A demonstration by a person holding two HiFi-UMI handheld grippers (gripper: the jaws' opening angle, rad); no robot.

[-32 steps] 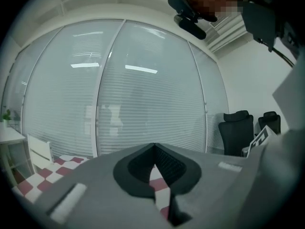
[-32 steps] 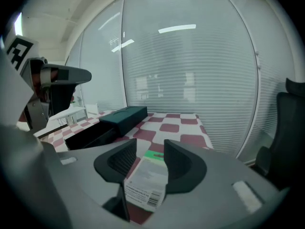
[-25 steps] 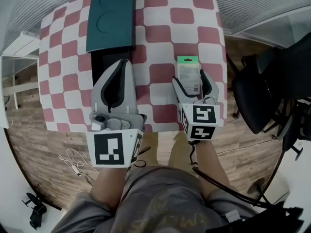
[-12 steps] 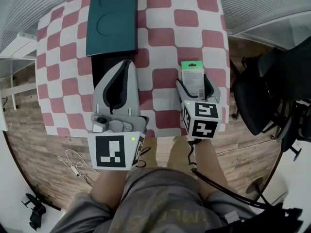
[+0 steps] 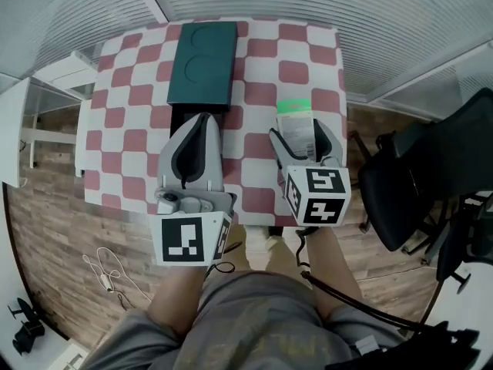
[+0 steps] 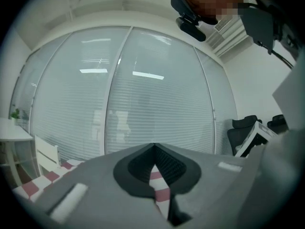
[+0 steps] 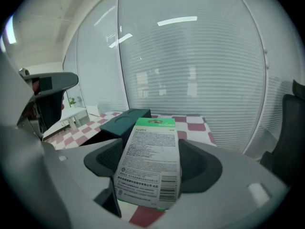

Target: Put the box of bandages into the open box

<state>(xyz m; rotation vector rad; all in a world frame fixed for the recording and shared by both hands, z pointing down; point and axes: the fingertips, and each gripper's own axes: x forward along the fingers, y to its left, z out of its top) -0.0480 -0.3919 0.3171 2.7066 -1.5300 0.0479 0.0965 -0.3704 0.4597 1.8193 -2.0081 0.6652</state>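
The bandage box (image 5: pixel 295 120), white with a green top edge, is held off the table with my right gripper (image 5: pixel 299 133) shut on it. In the right gripper view the bandage box (image 7: pixel 151 161) stands between the pads, printed back facing the camera. The open box lies to the left: a dark green lid (image 5: pixel 204 62) at the far side and a black base (image 5: pixel 178 119) partly hidden under my left gripper (image 5: pixel 202 117). The left gripper (image 6: pixel 153 149) is shut and empty, its tips meeting above the base.
The table (image 5: pixel 262 75) has a red and white checked cloth. A black office chair (image 5: pixel 431 168) stands close at the right. A white desk (image 5: pixel 15 129) is at the left, and a white cable (image 5: pixel 104 268) lies on the wooden floor.
My right gripper has risen from the table with the bandage box in it. Both grippers now sit higher, and the table looks smaller and farther below.
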